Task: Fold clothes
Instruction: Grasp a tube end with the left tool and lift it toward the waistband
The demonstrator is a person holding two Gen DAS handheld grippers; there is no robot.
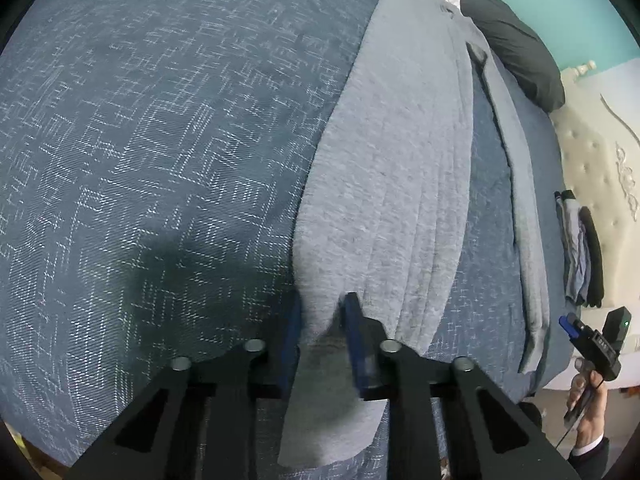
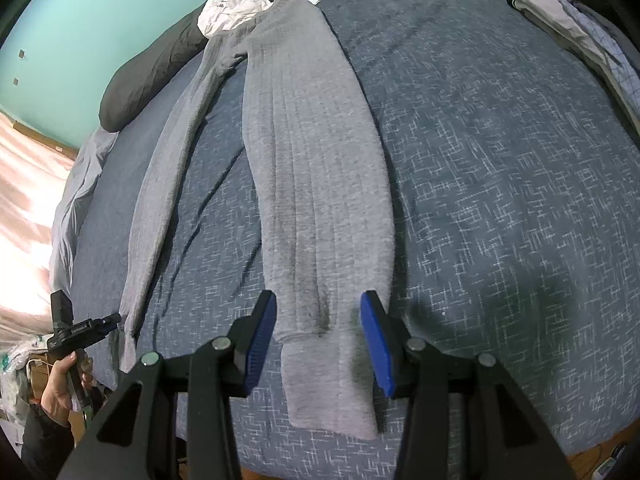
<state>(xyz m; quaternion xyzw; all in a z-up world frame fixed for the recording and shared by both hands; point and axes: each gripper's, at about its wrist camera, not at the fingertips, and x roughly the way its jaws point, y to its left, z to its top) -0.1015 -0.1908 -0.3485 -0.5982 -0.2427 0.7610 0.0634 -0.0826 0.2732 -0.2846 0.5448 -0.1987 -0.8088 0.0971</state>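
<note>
A long grey knit garment (image 1: pixel 392 184) lies stretched out on the blue patterned bedspread (image 1: pixel 140 140). It shows a wide strip and a narrow strip (image 1: pixel 520 208) beside it. My left gripper (image 1: pixel 322 320) sits at the wide strip's near end, its blue pads pinching bunched grey fabric. In the right wrist view the wide strip (image 2: pixel 316 168) runs away from me. My right gripper (image 2: pixel 320 340) stands open astride its cuff end, pads clear of the cloth. A hand holds the other gripper (image 2: pixel 86 330) at the bed's left edge, and likewise at the right edge (image 1: pixel 568 324).
A crumpled white cloth (image 2: pixel 228 8) and a dark pillow (image 2: pixel 160 64) lie at the garment's far end. Folded clothes are stacked by the cream headboard (image 1: pixel 580 256) and at the top right of the right wrist view (image 2: pixel 568 24). Wide bare bedspread flanks the garment.
</note>
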